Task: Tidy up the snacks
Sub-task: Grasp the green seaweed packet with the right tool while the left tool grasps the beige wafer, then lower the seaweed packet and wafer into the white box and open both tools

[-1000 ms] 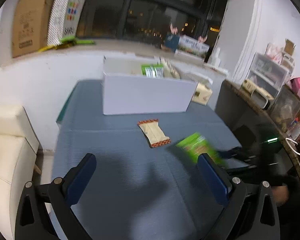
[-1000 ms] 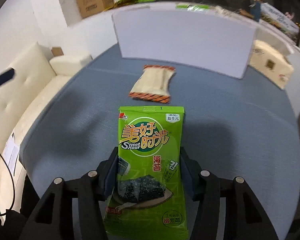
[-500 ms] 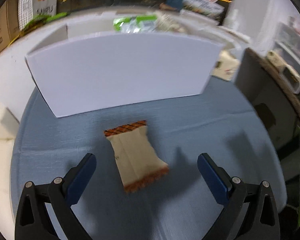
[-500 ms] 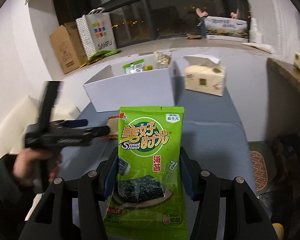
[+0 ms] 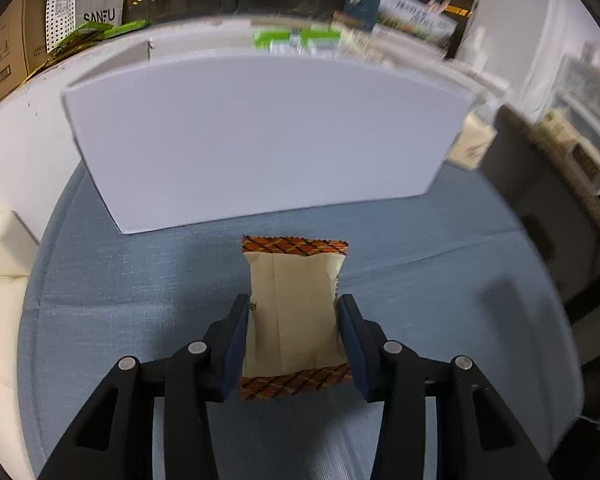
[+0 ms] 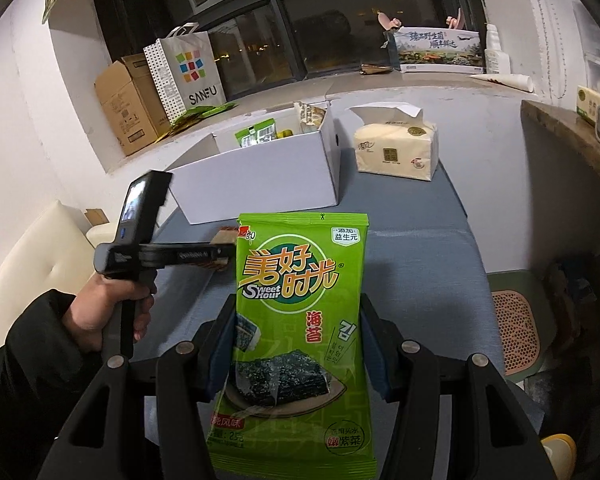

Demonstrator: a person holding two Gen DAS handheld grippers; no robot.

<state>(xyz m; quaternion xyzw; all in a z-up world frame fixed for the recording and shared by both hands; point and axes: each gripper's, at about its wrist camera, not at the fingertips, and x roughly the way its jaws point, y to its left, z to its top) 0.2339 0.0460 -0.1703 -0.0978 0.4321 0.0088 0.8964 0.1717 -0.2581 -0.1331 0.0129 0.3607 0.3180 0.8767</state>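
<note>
Left tool [image 5: 293, 322] has just been closing its jaws, and now they squeeze the cream snack packet [image 5: 294, 312] that lies flat on the blue tabletop [image 5: 140, 280], just short of the white box [image 5: 260, 136]. Right tool [image 6: 300, 344] clamps the green seaweed packet [image 6: 300, 320], held upright above the tabletop, with the hand [image 6: 104, 308] on the left tool's grip off to its left. Farther back, the open box holds more snacks, a tissue pack [image 6: 396, 148] beside it.

right gripper [image 6: 298, 344] jaws clamp seaweed packet [image 6: 300, 320] | white box [image 6: 260, 172] behind
</note>
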